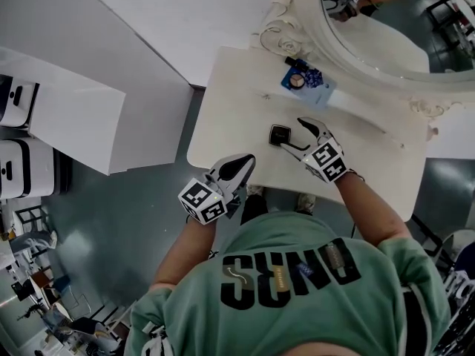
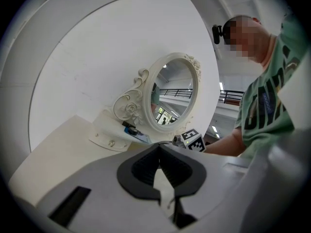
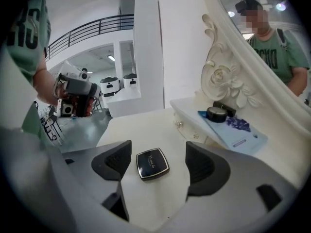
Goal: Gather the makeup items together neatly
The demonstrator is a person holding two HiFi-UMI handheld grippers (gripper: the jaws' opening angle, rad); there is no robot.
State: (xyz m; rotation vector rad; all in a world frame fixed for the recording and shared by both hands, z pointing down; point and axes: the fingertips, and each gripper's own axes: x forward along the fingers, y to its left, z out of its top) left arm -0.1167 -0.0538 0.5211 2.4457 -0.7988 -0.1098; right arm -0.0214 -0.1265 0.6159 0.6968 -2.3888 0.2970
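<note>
Careful: right hand-held gripper [image 3: 158,147] gapes open over the compact [image 3: 152,164], left hand-held gripper [image 2: 158,152] shut; a skewed close could skid it away.

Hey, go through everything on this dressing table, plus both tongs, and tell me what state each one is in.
Left tongs: shut, empty.
Right tongs: open, straddling the compact without touching it.
Compact: closed, lying flat on the table.
Round jar: closed, sitting on the blue sachet.
Blue sachet: lying flat on the mirror base.
Drawer: closed.
</note>
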